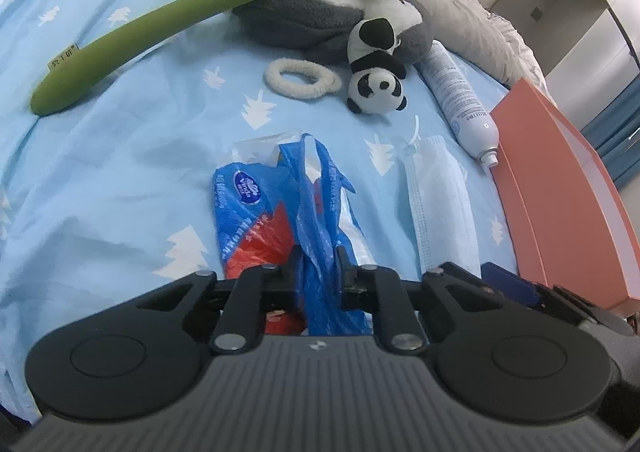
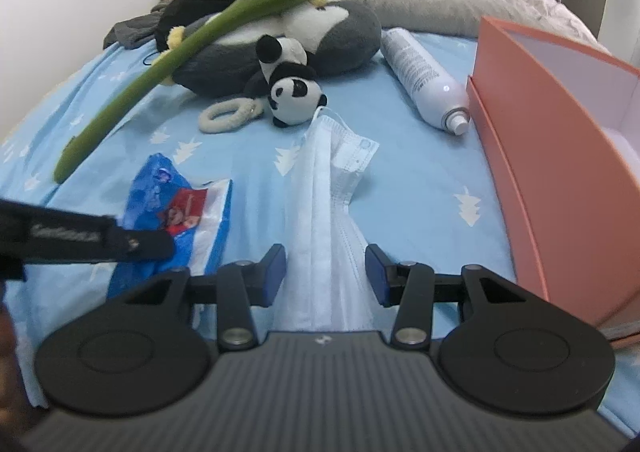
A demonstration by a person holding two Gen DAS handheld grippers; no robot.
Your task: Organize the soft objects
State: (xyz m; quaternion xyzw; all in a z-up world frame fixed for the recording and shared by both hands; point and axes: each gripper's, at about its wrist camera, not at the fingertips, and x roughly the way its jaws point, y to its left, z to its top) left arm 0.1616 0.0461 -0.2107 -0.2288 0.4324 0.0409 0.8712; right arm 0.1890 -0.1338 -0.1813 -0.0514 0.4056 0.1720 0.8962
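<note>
My left gripper [image 1: 319, 266] is shut on the blue plastic tissue pack [image 1: 280, 208], pinching its twisted wrapper on the blue bedsheet. The pack also shows in the right wrist view [image 2: 180, 208], with the left gripper's finger [image 2: 132, 244] on it. My right gripper [image 2: 326, 268] is open, its blue pads on either side of a pale blue face mask [image 2: 332, 212]. The mask also shows in the left wrist view [image 1: 440, 208]. A small panda plush [image 1: 376, 68] [image 2: 290, 90] and a cream hair tie [image 1: 300, 78] [image 2: 228, 114] lie farther up the bed.
An open orange box [image 2: 560, 172] [image 1: 560, 192] stands at the right. A white spray bottle [image 2: 424, 76] lies beside it. A green long-handled massager [image 1: 180, 28] rests on a grey penguin plush [image 2: 312, 36]. Dark clothes and a grey blanket [image 2: 440, 0] lie behind.
</note>
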